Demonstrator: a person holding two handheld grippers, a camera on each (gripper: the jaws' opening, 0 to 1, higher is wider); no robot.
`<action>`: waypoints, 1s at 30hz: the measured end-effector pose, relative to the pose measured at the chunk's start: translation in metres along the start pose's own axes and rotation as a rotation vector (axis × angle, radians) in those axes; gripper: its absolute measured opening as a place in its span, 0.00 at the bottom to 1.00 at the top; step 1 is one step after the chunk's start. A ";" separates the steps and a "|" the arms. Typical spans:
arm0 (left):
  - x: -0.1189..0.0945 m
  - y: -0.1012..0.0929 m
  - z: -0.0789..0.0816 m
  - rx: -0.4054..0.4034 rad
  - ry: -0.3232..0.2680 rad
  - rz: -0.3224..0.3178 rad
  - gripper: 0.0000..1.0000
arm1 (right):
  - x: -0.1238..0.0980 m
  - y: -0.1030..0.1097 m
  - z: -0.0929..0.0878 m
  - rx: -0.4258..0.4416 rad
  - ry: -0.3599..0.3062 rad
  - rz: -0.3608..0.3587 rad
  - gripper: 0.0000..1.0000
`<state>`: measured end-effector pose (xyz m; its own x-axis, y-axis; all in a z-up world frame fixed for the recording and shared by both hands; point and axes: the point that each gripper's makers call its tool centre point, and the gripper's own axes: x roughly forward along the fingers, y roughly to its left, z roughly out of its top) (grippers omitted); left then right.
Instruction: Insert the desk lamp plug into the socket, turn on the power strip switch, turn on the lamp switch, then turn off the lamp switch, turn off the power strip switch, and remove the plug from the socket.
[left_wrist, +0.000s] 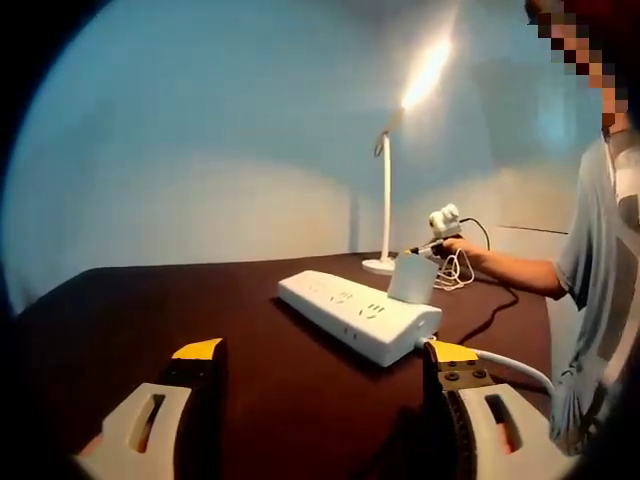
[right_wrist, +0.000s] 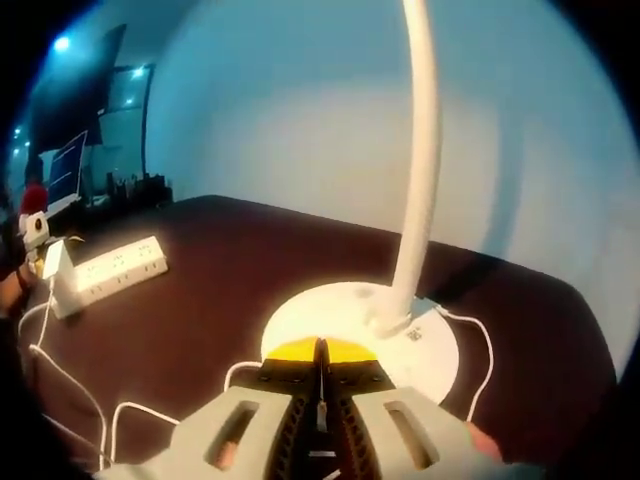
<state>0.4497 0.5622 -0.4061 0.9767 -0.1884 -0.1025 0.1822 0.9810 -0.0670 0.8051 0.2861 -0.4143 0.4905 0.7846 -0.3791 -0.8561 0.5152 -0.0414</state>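
The power strip (left_wrist: 358, 317) lies on the dark desk (left_wrist: 200, 300), a white plug (left_wrist: 412, 278) seated in a socket near its end; a white cord (left_wrist: 510, 362) leaves that end. Behind it stands the lamp (left_wrist: 386, 200), its head lit. The left hand-held gripper (left_wrist: 325, 362) hovers released, jaws wide, short of the strip. The right hand-held gripper (right_wrist: 321, 352) is clenched, yellow tips together on the lamp base (right_wrist: 360, 335). A thin lamp cord (right_wrist: 60, 380) trails across the desk toward the strip (right_wrist: 105, 270).

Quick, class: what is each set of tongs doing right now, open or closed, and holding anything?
Left tongs: open, holding nothing.
Right tongs: closed, empty, tips at the lamp base.
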 end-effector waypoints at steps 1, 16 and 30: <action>0.001 0.000 -0.001 -0.003 0.002 0.001 0.76 | 0.000 0.000 0.000 0.000 0.000 -0.004 0.02; 0.001 0.002 -0.004 -0.029 0.020 0.023 0.74 | -0.005 -0.006 0.014 -0.021 -0.044 -0.017 0.03; 0.008 0.004 0.000 -0.060 -0.007 0.024 0.74 | -0.021 -0.013 0.019 0.010 -0.073 -0.024 0.03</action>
<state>0.4579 0.5644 -0.4075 0.9814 -0.1648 -0.0982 0.1522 0.9805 -0.1241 0.8087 0.2694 -0.3883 0.5219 0.7950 -0.3093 -0.8425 0.5372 -0.0407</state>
